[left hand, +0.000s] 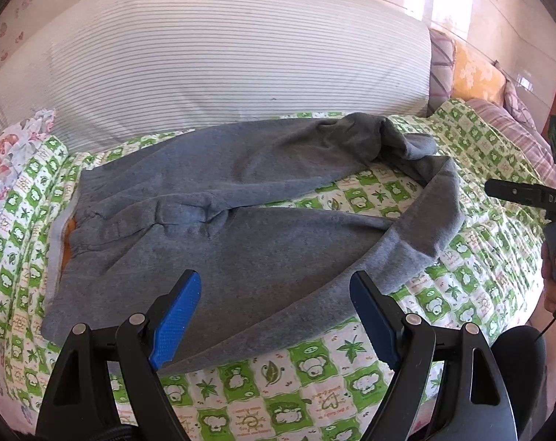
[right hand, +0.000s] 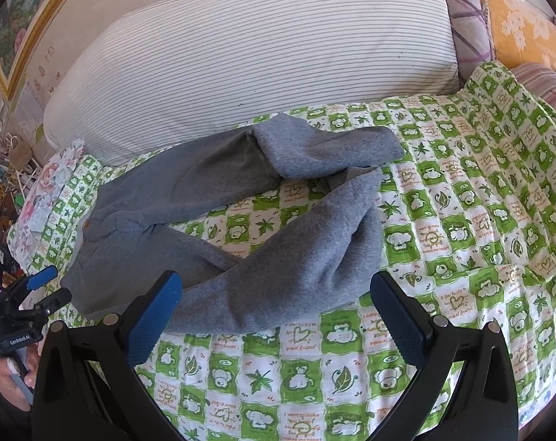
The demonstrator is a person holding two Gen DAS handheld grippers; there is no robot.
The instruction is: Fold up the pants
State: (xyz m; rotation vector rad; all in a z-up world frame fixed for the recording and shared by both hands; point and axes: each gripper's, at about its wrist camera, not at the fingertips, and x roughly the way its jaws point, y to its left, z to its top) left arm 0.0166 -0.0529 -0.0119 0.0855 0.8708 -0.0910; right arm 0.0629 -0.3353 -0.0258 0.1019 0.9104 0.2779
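The grey pants (left hand: 211, 198) lie spread on the bed's green-and-white patterned quilt (left hand: 351, 378), waistband to the left, both legs running right with their lower ends bent back and rumpled; a striped white pillow (left hand: 211, 55) sits just behind them; the left gripper (left hand: 276, 316) hovers over the near leg with its blue fingers (left hand: 175, 323) released and wide apart, holding nothing; the right gripper (right hand: 278, 319) hangs above the folded-back leg end, its fingers likewise spread and empty.

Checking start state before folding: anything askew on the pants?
Yes. The grey pants lie splayed on the green quilt, and both leg ends are doubled back and bunched, not flat.
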